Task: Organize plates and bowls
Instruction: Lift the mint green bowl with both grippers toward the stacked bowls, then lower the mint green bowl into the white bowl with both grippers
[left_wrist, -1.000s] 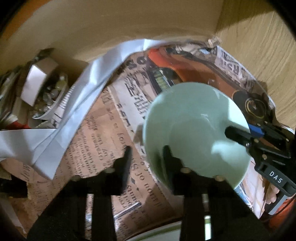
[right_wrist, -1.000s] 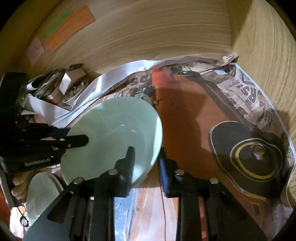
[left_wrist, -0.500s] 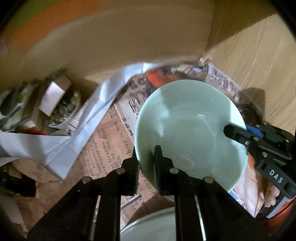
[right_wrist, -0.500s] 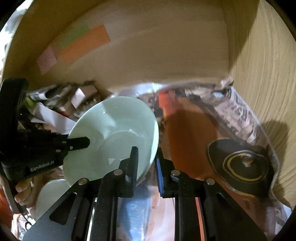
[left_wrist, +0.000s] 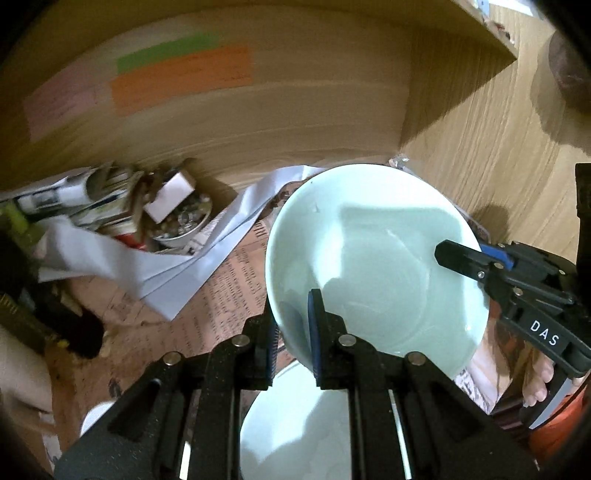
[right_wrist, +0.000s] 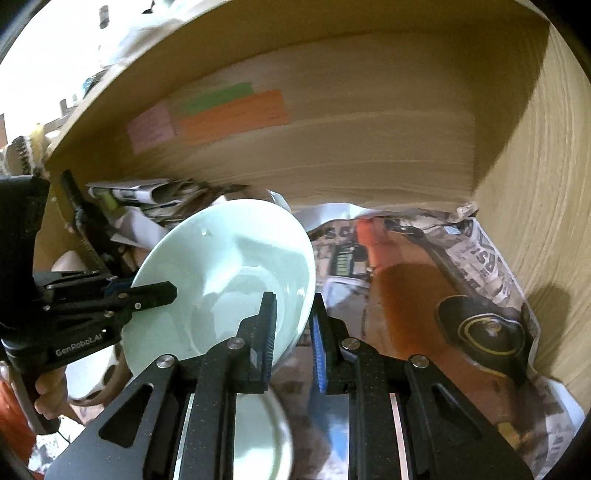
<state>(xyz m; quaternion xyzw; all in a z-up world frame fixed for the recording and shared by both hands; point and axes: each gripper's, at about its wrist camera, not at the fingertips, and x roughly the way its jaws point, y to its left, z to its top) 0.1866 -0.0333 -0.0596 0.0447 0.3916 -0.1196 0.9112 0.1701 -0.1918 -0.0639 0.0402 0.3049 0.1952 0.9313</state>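
Note:
A pale green bowl (left_wrist: 376, 258) hangs tilted above the newspaper-lined cabinet floor, held from both sides. My left gripper (left_wrist: 293, 332) is shut on its near-left rim, one finger inside and one outside. My right gripper (right_wrist: 293, 328) is shut on the opposite rim of the same pale green bowl (right_wrist: 229, 280). The right gripper (left_wrist: 461, 258) also shows at the right of the left wrist view, the left gripper (right_wrist: 147, 295) at the left of the right wrist view. A second pale green bowl (left_wrist: 295, 424) sits below, partly hidden by the fingers.
Wooden cabinet walls (left_wrist: 258, 122) close the back and right, with coloured paper labels (left_wrist: 181, 77) on the back. Loose white paper (left_wrist: 184, 273), a small bowl of trinkets (left_wrist: 181, 225) and clutter fill the back left. Newspaper (right_wrist: 424, 277) covers the floor to the right.
Both grippers have closed on the bowl's rim and lifted it off the newspaper. The bowl has risen and tilted, and the second bowl below has come into view.

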